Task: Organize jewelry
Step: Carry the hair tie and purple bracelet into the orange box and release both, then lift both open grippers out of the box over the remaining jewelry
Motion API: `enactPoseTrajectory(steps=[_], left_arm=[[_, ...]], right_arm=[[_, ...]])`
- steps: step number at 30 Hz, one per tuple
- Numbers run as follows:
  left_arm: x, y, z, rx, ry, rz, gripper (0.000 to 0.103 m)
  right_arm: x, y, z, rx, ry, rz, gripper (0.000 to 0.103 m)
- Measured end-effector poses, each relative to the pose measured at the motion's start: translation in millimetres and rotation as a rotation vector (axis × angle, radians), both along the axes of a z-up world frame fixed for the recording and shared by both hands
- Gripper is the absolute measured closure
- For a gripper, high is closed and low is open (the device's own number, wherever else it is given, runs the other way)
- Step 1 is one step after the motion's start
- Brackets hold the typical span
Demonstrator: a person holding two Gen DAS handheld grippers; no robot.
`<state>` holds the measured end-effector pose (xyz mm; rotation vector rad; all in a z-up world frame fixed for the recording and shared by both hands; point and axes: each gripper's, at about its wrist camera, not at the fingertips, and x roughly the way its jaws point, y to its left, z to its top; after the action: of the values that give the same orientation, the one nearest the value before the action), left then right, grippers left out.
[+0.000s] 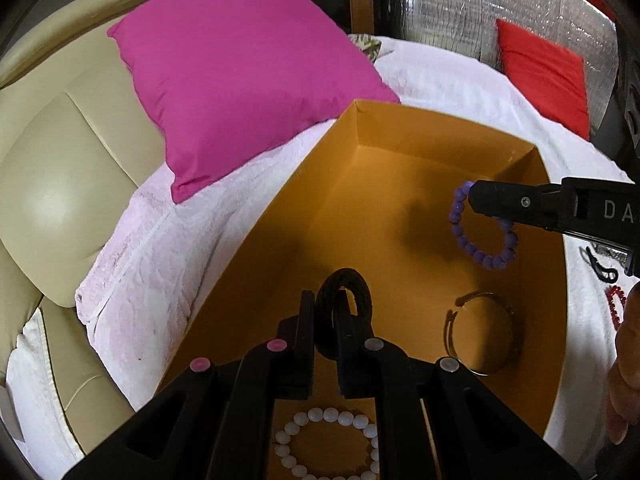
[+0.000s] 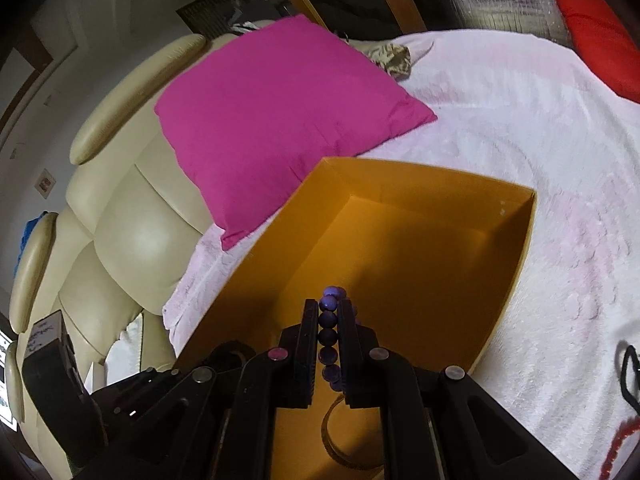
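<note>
We hold both pieces over the box [image 1: 400, 208] to drop them in: left jaws clamp the black loop [image 1: 344, 308] at 6 o'clock, right jaws pinch the purple bracelet [image 1: 480, 236] at 3.

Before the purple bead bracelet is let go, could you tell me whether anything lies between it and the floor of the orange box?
Nothing visible does. The purple bead bracelet hangs from the right gripper over bare orange box floor; the metal bangle lies nearer, off to one side.
</note>
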<state>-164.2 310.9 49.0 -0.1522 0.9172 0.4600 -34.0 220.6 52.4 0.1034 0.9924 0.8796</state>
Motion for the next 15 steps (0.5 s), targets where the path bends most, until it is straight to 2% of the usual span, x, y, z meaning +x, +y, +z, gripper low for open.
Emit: enactPoseTrajectory(steps=[7, 9, 11, 15], left_arm=[[4.7, 1.4, -6.3, -0.006, 0.043, 0.022, 0.091], [3.9, 1.5, -5.7, -0.005, 0.048, 0.031, 0.075], [0.8, 0.2, -2.5, 0.004, 0.038, 0.036, 0.065], [-6.3, -2.3, 3.1, 0.012, 0.024, 0.046, 0.062]], right_arm=[[5.1, -1.2, -2.7, 0.002, 0.029, -0.014, 0.09], [5.7, -4.8, 1.2, 0.012, 0.024, -0.027, 0.09], [5.5, -8.6, 6.0, 0.027, 0.02, -0.033, 0.09], [4.0, -25.6, 17.3, 0.055, 0.008, -0.059, 0.09]])
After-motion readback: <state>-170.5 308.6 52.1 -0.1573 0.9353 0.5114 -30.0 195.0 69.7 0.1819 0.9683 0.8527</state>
